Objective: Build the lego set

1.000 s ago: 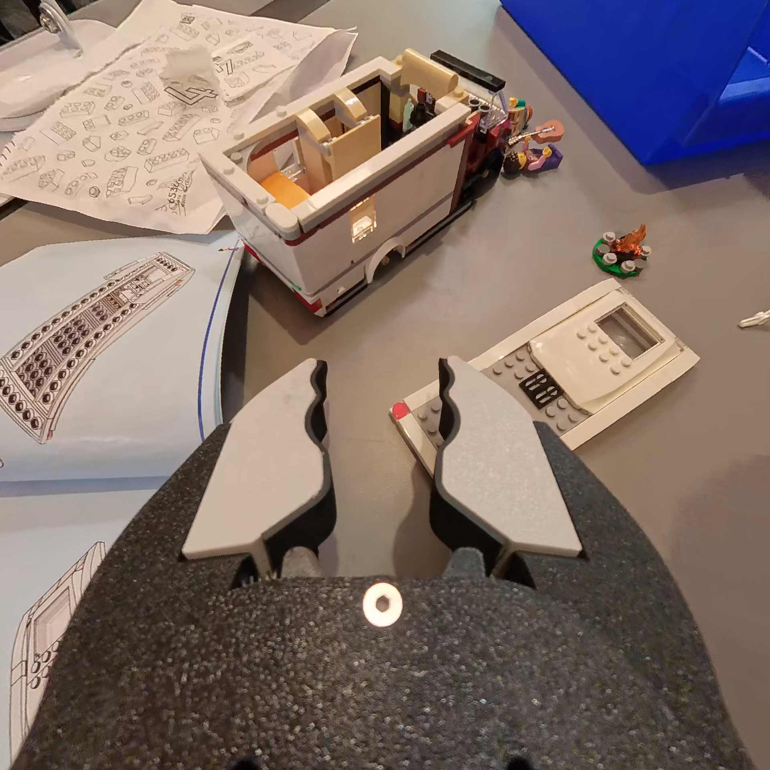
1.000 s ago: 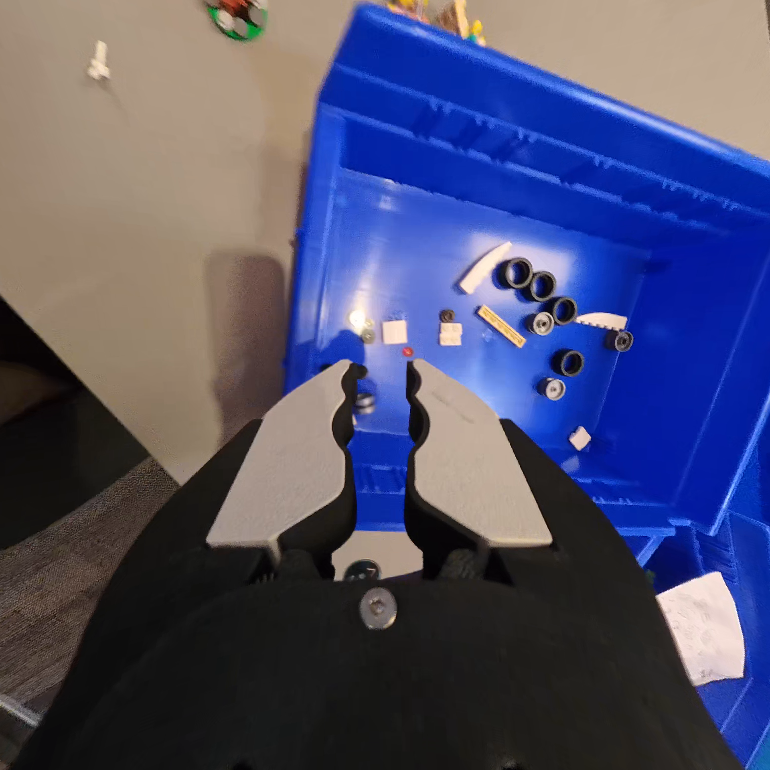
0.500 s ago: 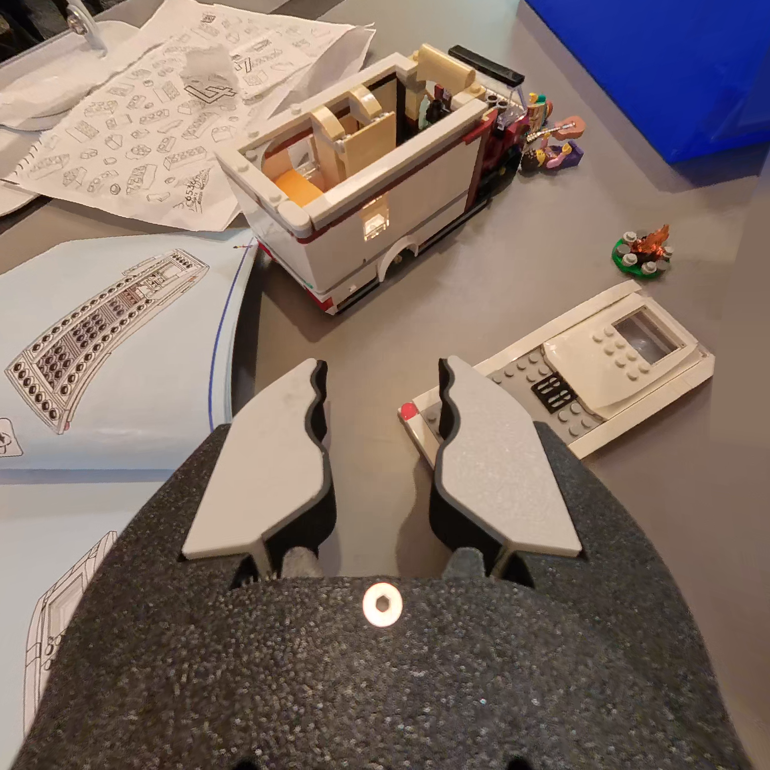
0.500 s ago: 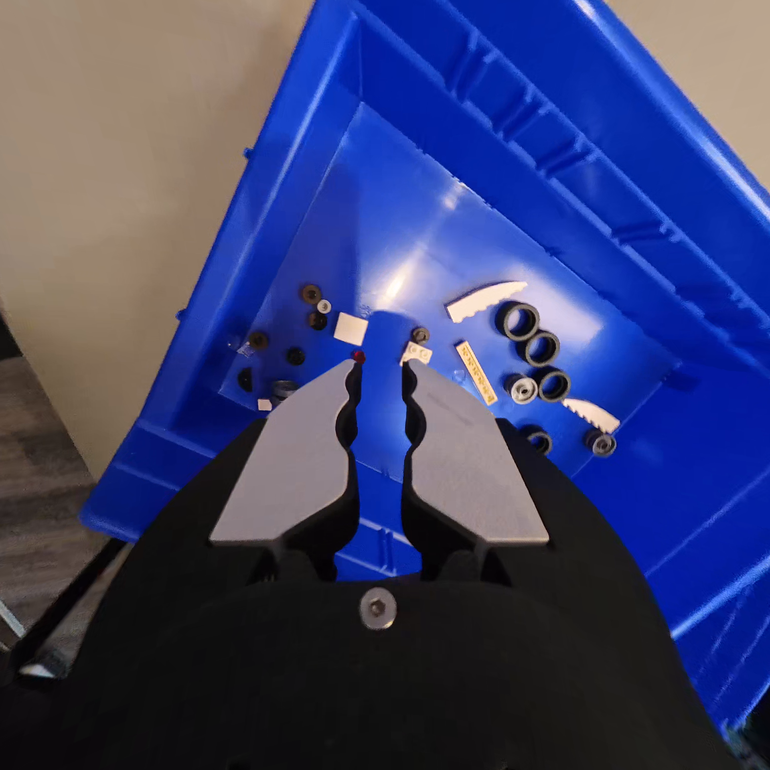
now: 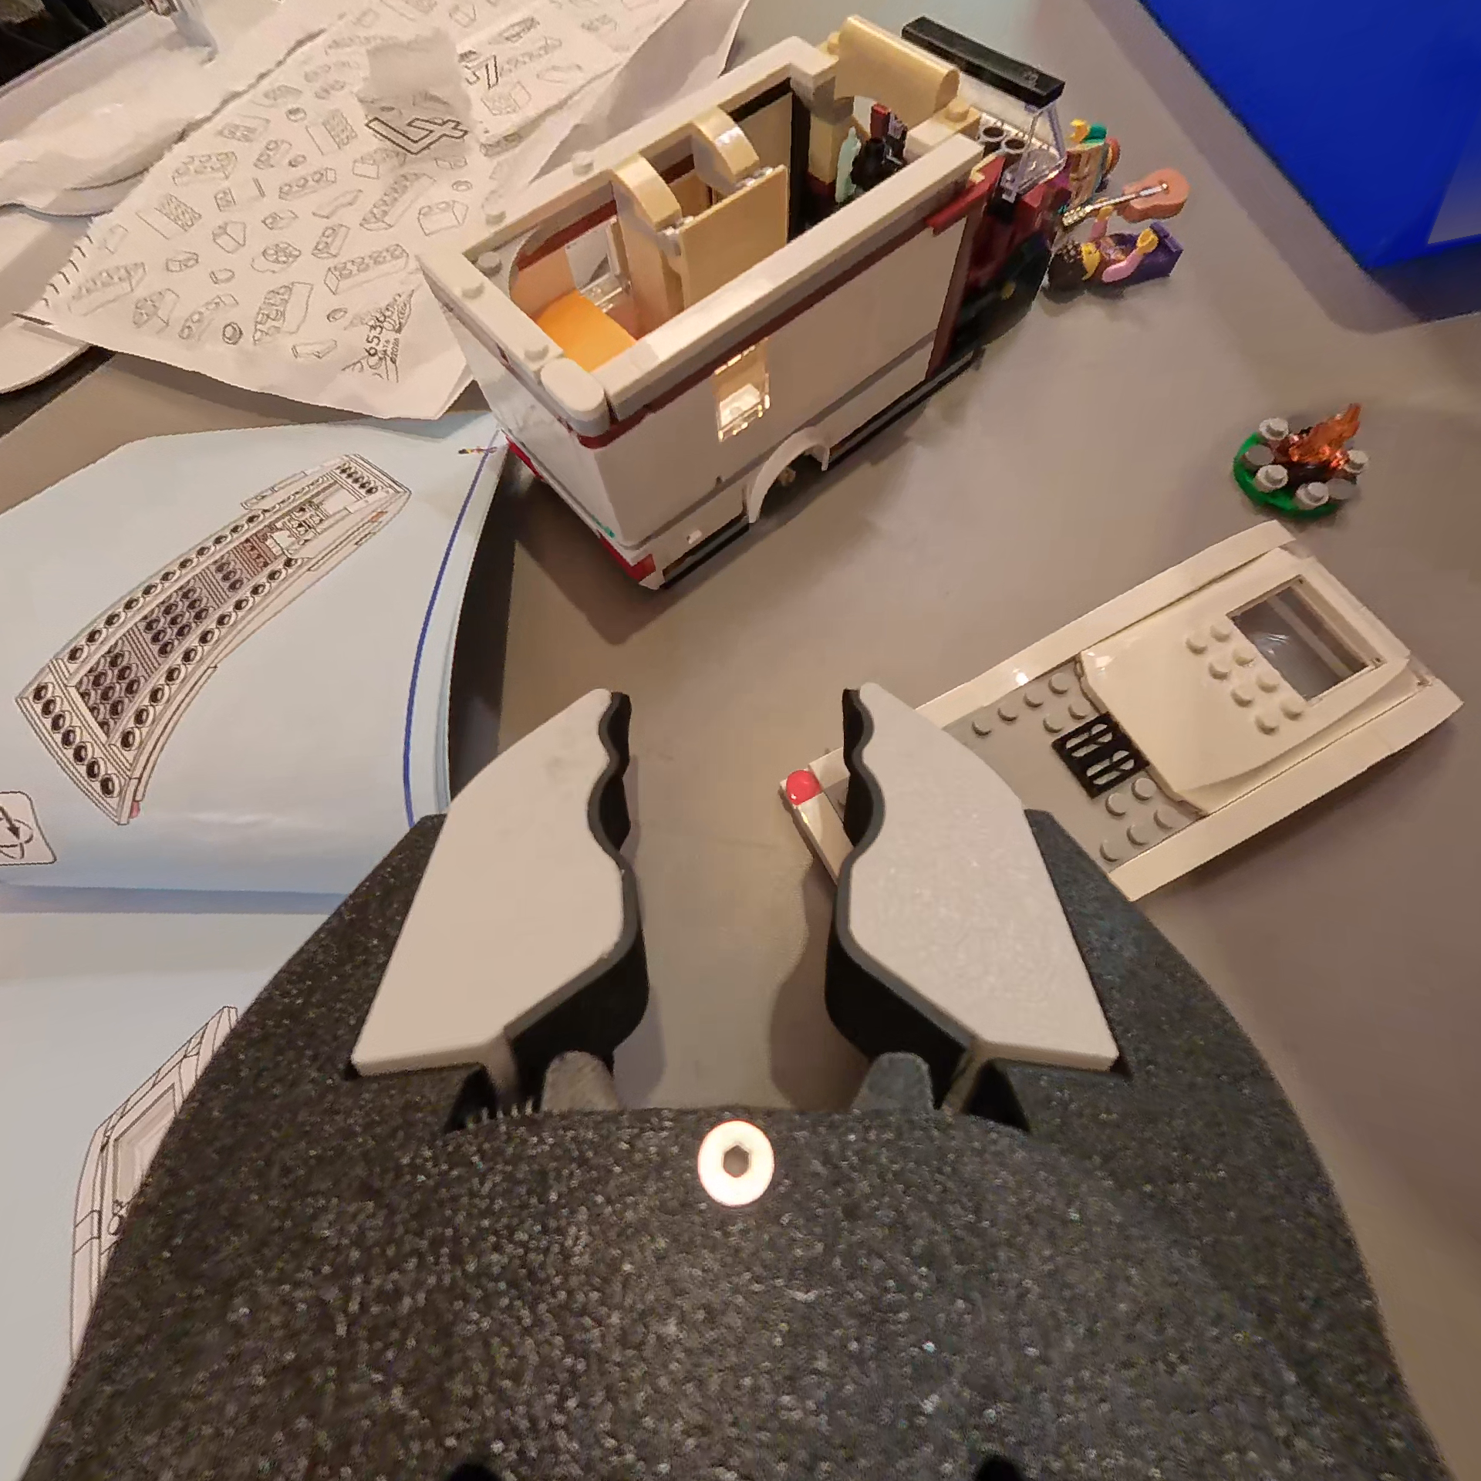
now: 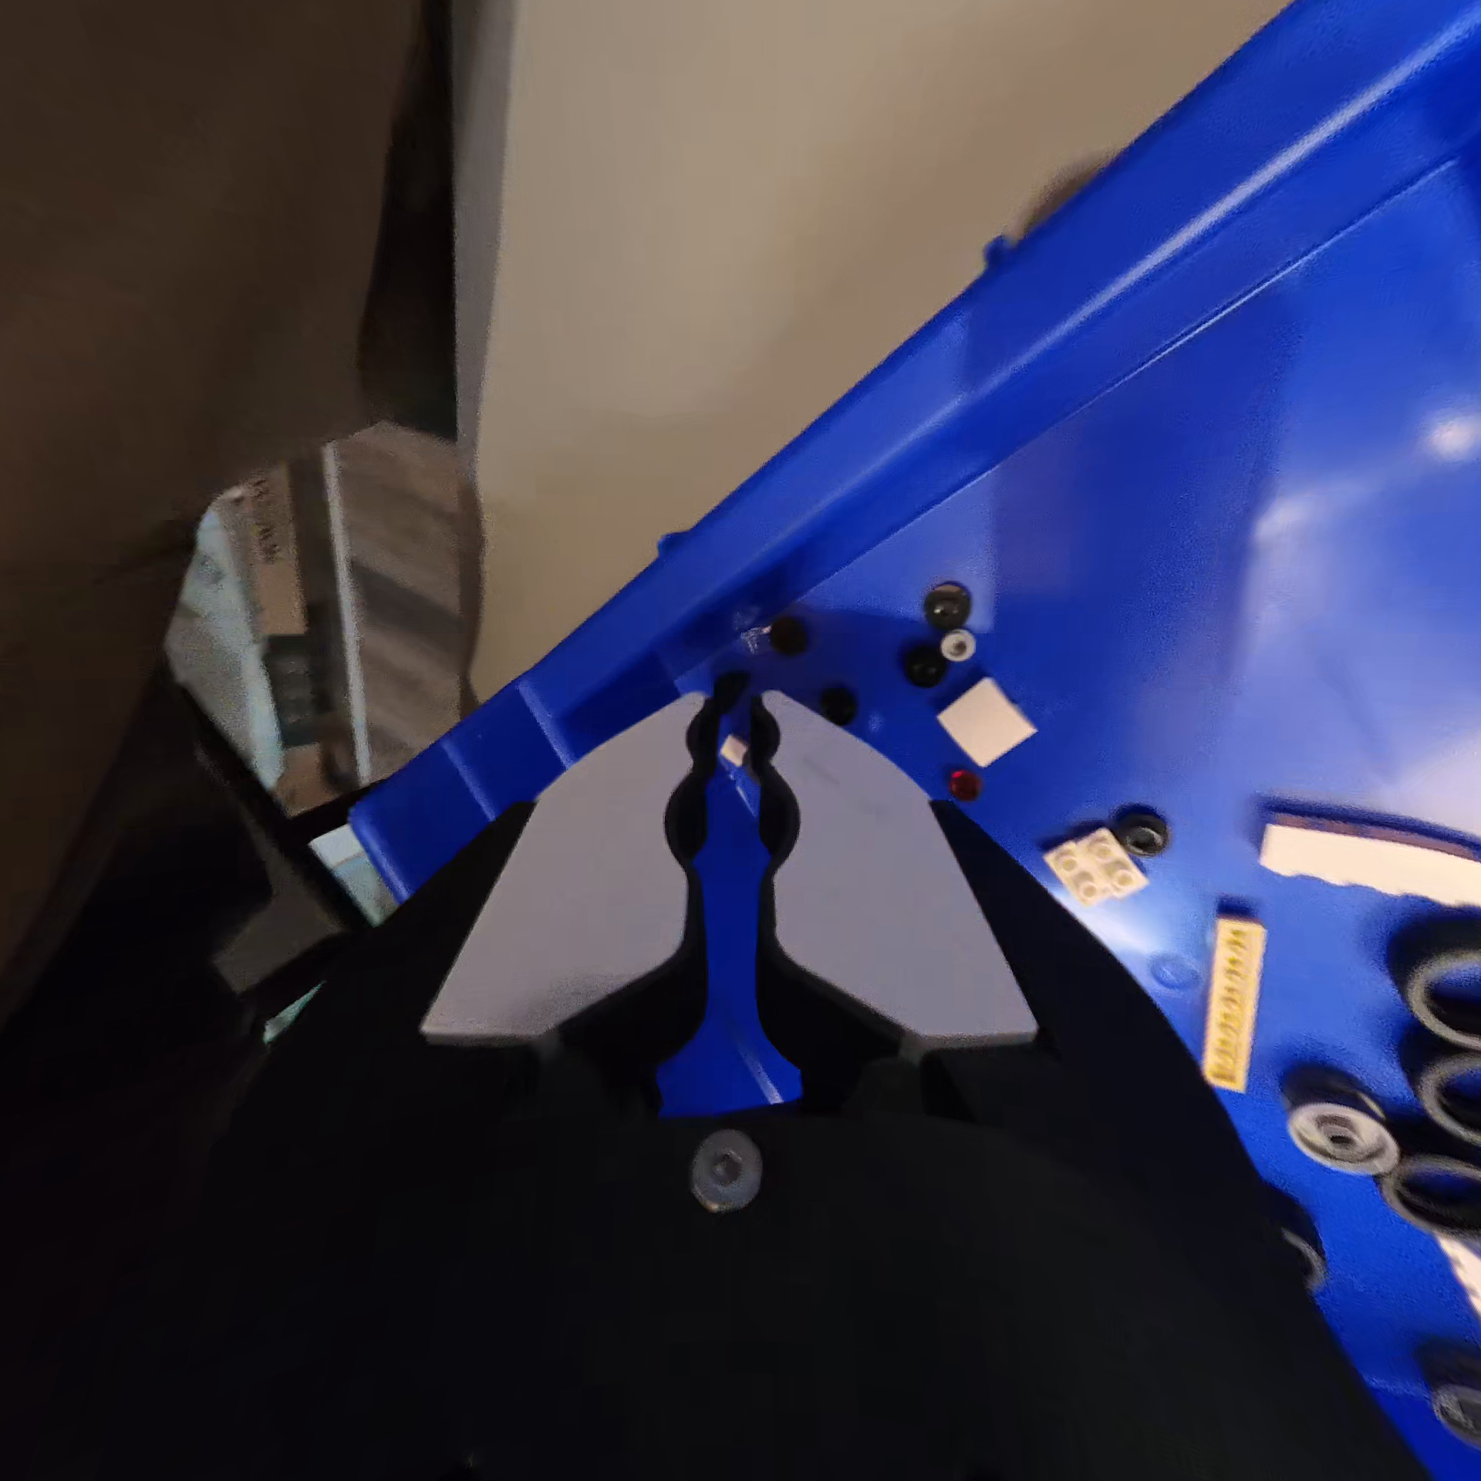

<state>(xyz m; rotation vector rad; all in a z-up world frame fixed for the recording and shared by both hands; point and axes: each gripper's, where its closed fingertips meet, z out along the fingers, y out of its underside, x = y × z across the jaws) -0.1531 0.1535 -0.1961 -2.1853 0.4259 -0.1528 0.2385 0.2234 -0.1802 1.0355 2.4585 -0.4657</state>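
Blue bin (image 6: 1122,336) corner – right gripper (image 6: 736,709) nearly closed (grasp unclear), left gripper (image 5: 733,713) open over bare table (image 5: 721,641).

The right view was motion-blurred, so whether the right gripper (image 6: 739,705) pinched the dark piece (image 6: 729,688) at its tips could not be told, its body hid the bin's (image 6: 962,417) near corner, and the left fingers (image 5: 922,809) covered one end of the roof panel (image 5: 1186,721).
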